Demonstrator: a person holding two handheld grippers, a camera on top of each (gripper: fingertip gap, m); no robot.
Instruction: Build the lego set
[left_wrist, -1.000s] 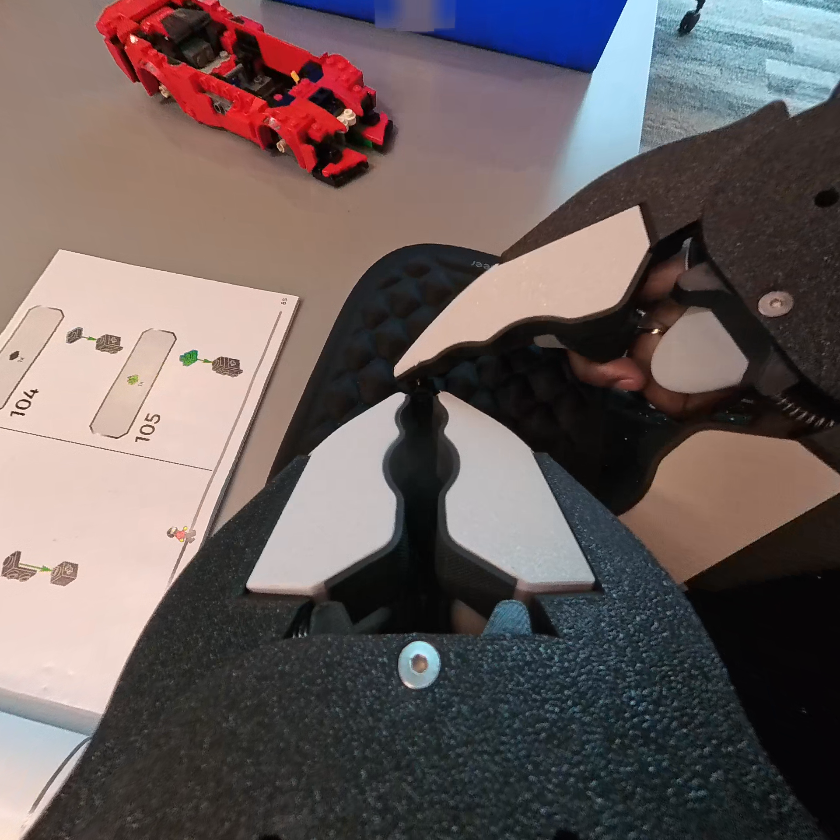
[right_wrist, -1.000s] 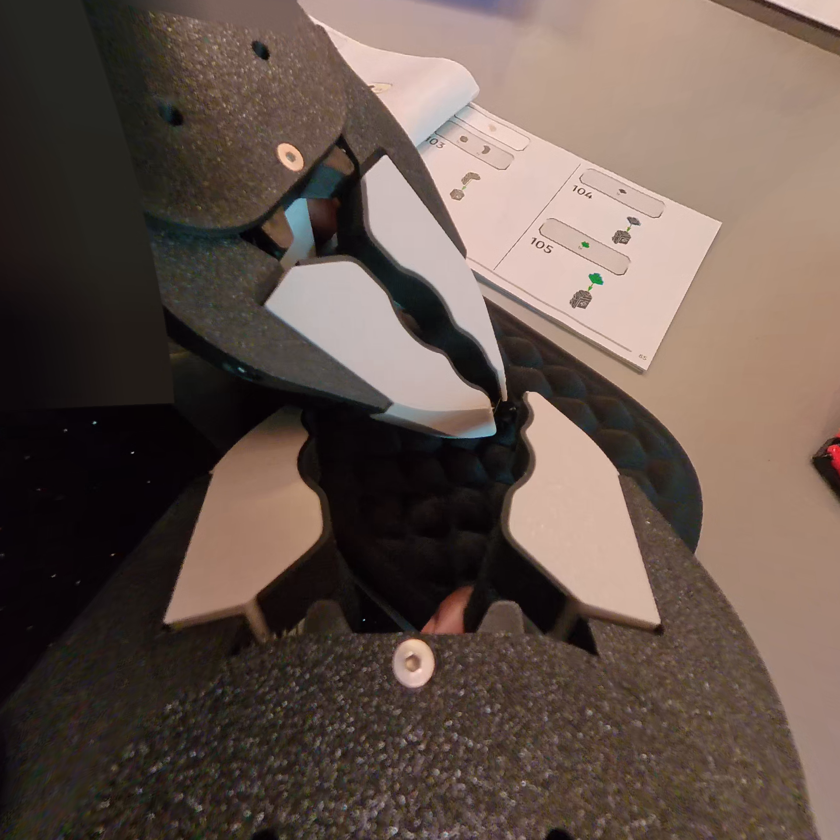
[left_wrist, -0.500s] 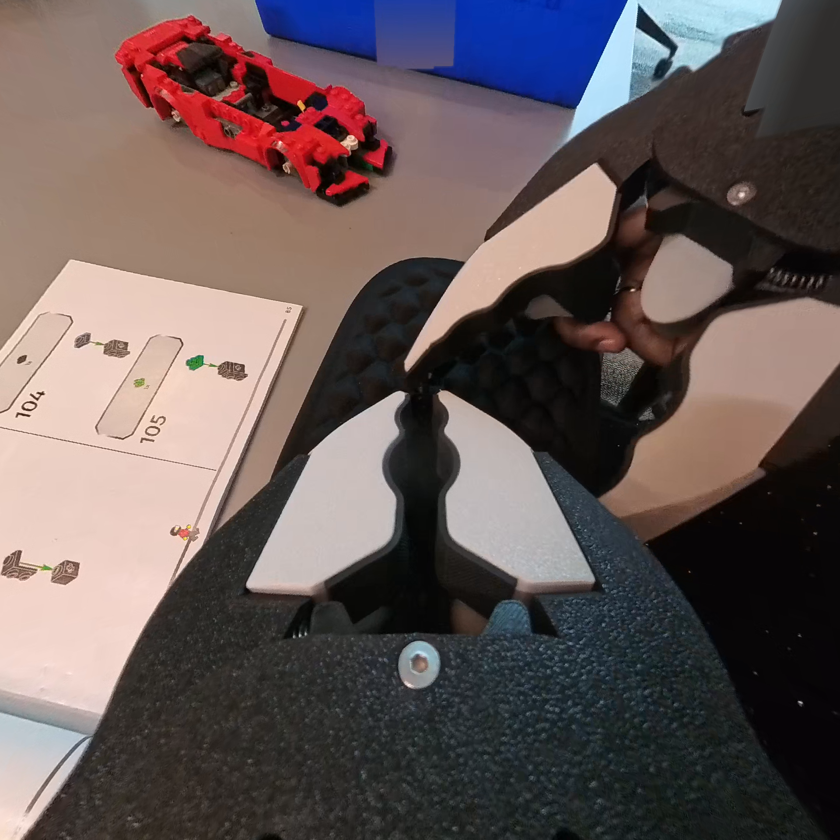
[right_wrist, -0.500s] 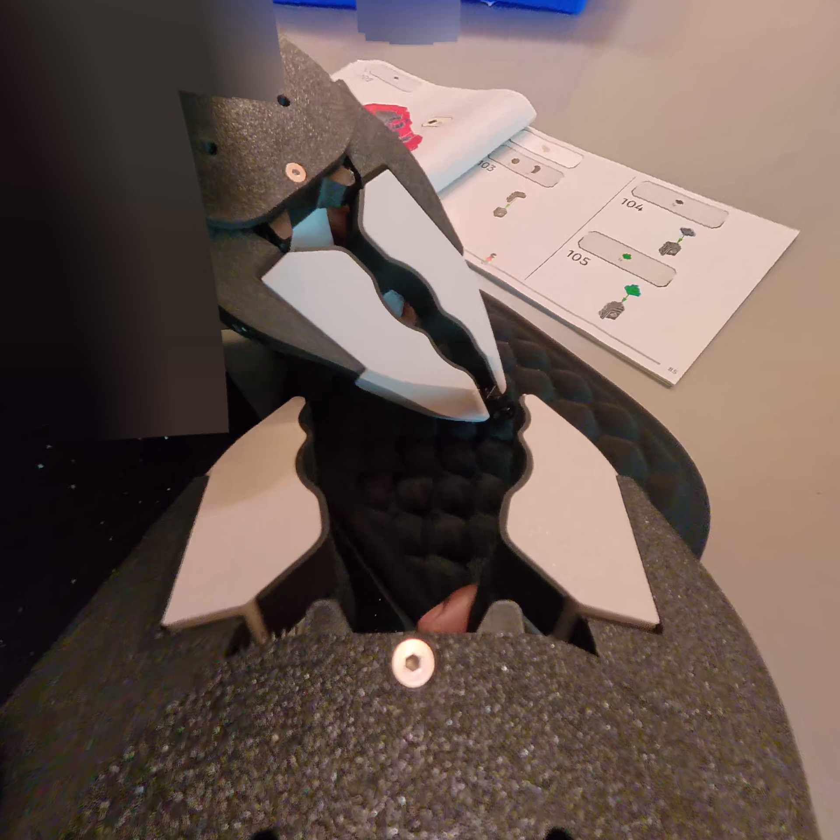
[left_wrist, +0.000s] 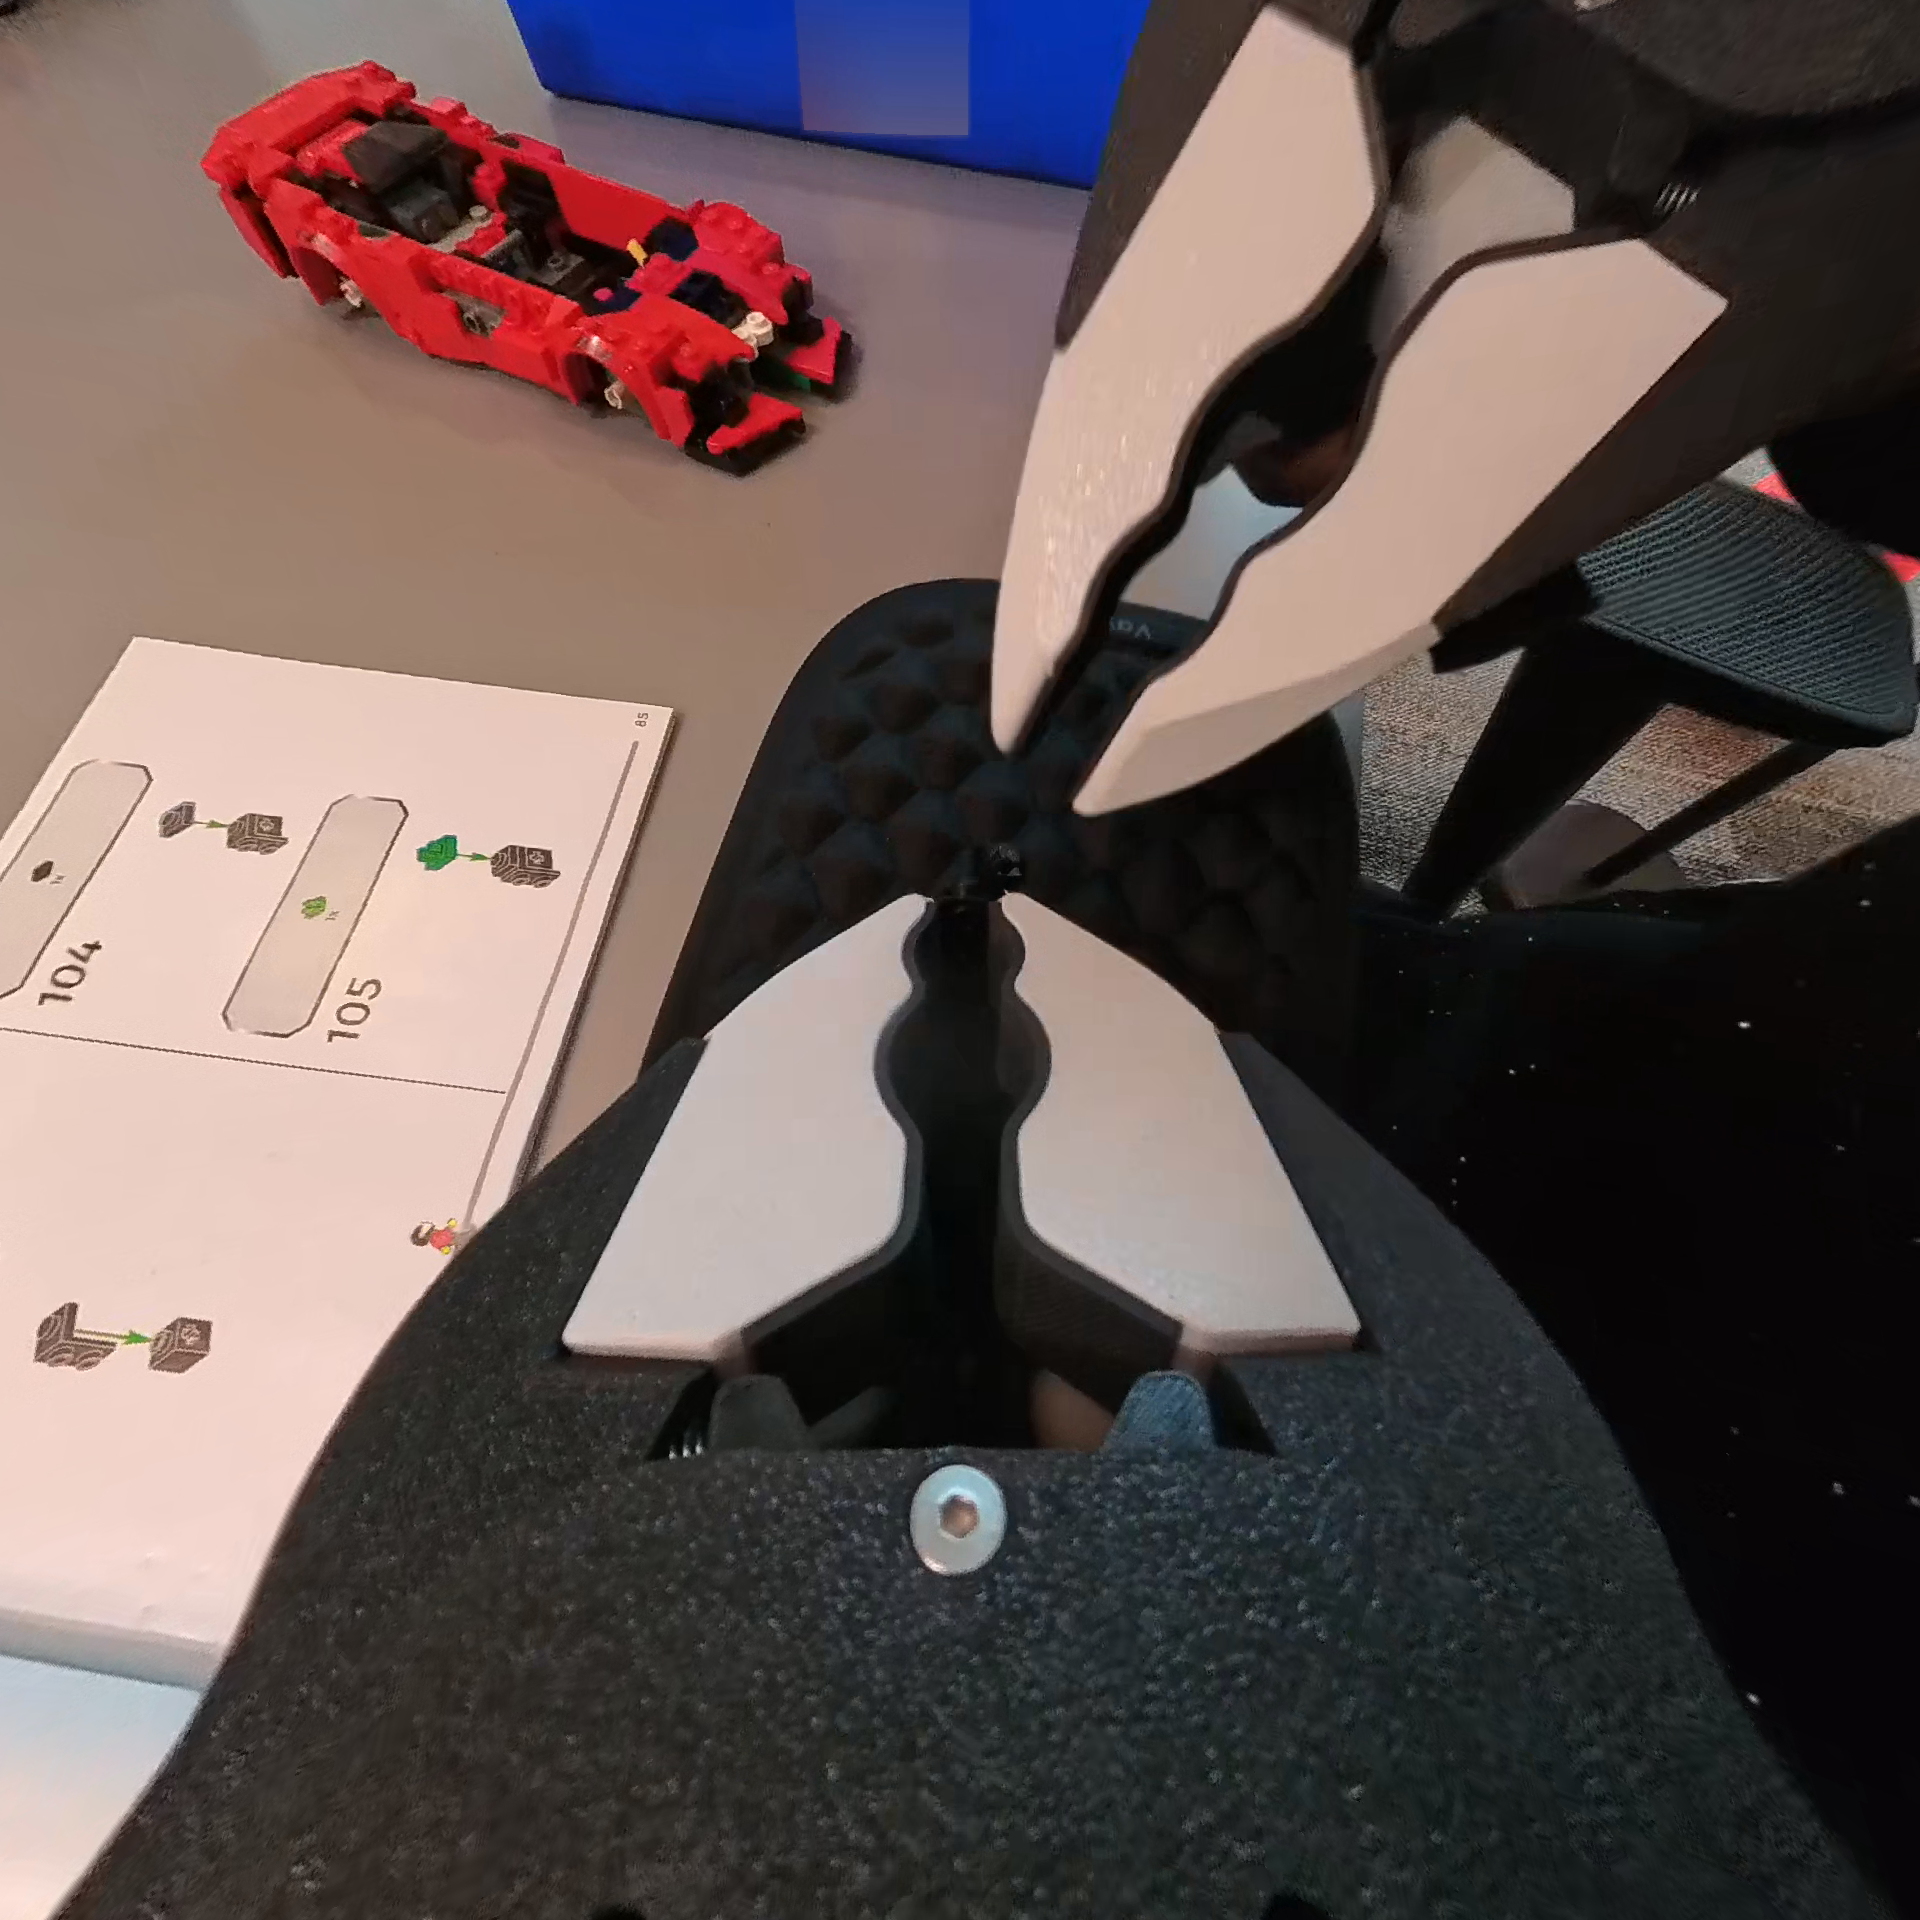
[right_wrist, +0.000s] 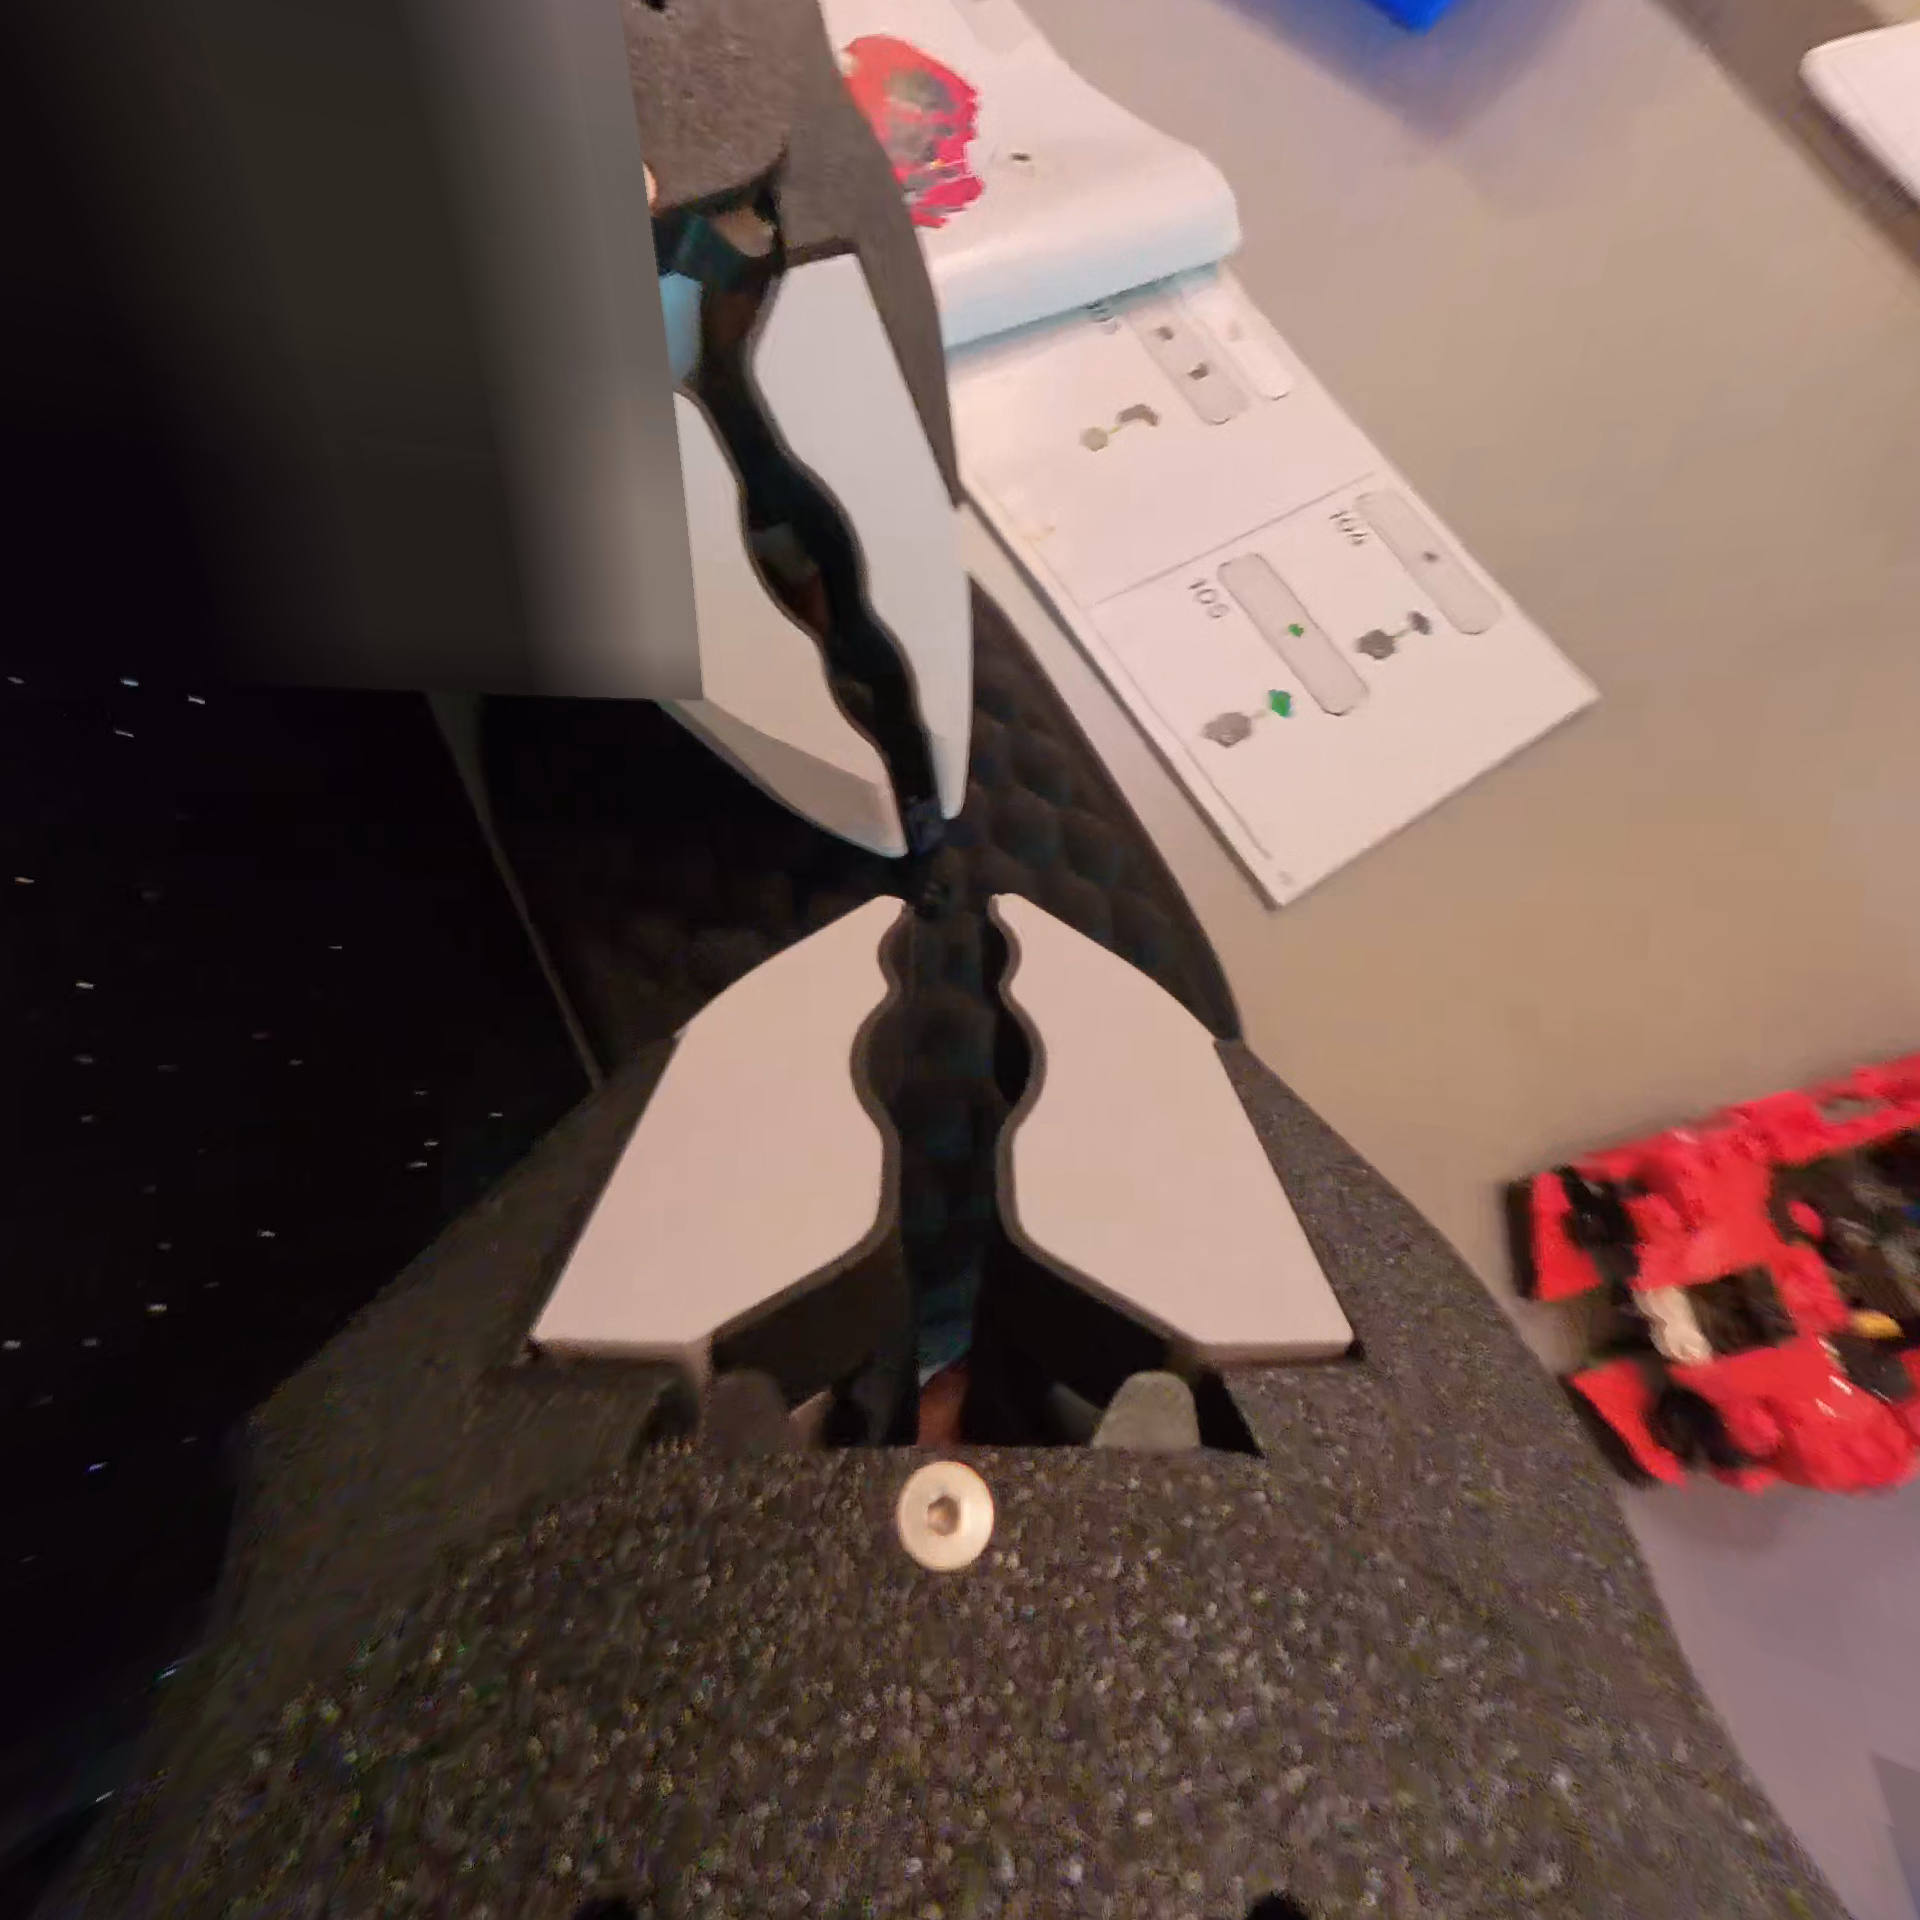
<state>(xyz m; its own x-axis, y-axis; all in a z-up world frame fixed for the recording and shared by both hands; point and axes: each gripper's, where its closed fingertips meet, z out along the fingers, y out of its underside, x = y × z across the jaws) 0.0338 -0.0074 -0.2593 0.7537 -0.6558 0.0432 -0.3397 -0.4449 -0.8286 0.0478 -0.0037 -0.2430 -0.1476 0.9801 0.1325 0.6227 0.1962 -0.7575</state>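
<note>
Grey table (left_wrist: 312, 520) — one red car (left_wrist: 520, 260), one booklet (left_wrist: 260, 1039).

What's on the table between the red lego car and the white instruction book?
Nothing. In the left wrist view, only bare grey table separates the red lego car from the white instruction booklet.

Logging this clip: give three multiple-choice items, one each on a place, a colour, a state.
1. Where is the car? A in a gripper; B on the table beyond the booklet; C on the booklet.
2. The piece in the left gripper is: A red; B black; C green.
3. The left gripper is: A wide open; B shut on the piece; C out of view.

1 B: it stands on bare table past the booklet.
2 B: the piece looks black.
3 B: its tips pinch the piece.
</note>
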